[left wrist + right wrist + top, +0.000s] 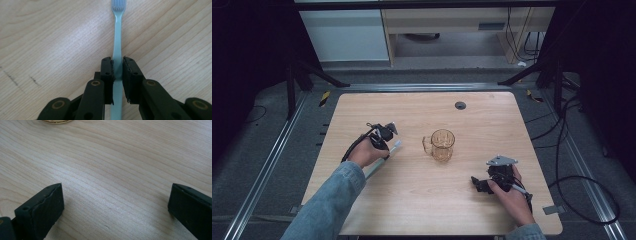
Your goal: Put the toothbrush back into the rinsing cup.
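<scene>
- A pale wooden tabletop lies before me; nothing crowds it, so a dropped thing would only fall flat.
- An amber glass mug stands mid-table, easy to knock over, I judge.
- My right gripper rests low, jaws spread, holding nothing.
- My left gripper pinches a light blue toothbrush by its slim handle; it might twist or slip.

Wooden table, amber glass mug upright near centre, handle to its left. Left gripper left of mug, over a pale toothbrush lying diagonally on the table; jaws not readable. Right gripper at front-right, well apart from mug, jaw state unclear. Denim sleeve bottom left.
</scene>
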